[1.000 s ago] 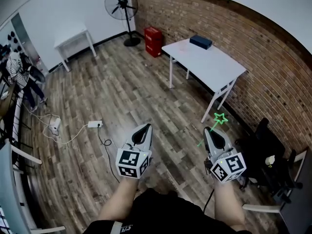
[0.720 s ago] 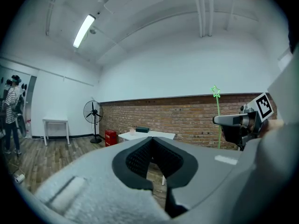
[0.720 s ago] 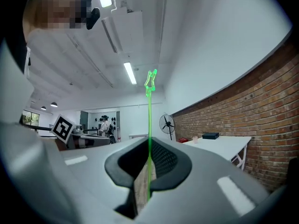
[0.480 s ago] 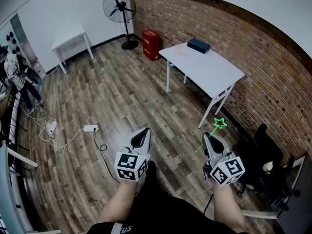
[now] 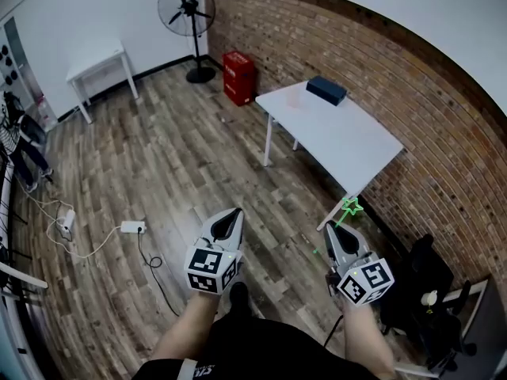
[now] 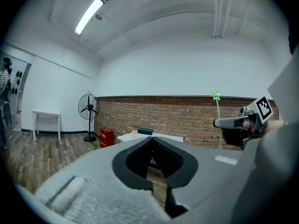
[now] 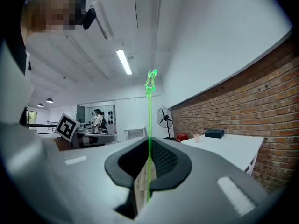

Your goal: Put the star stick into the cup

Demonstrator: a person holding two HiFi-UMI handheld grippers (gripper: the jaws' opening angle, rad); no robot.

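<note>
My right gripper [image 5: 333,229] is shut on a thin green star stick [image 5: 345,211], whose star end points up and forward toward the white table [image 5: 348,137]. In the right gripper view the star stick [image 7: 150,111] stands upright from between the closed jaws of the right gripper [image 7: 149,143]. A small translucent cup [image 7: 197,137] stands on the table's far end beside a dark blue box [image 5: 326,89]; the cup [image 6: 134,133] is well ahead of both grippers. My left gripper [image 5: 230,214] is shut and holds nothing; both hang over the wooden floor.
A brick wall runs along the right. A black chair [image 5: 416,287] stands at the lower right beside me. A standing fan [image 5: 187,10], a red crate [image 5: 238,76] and a small white table [image 5: 95,62] are at the far end. A power strip [image 5: 131,227] and cables lie on the floor at the left.
I have moved forward, so the white table sits closer to the grippers. The right gripper still holds the star stick, which now overlaps the table's near corner.
</note>
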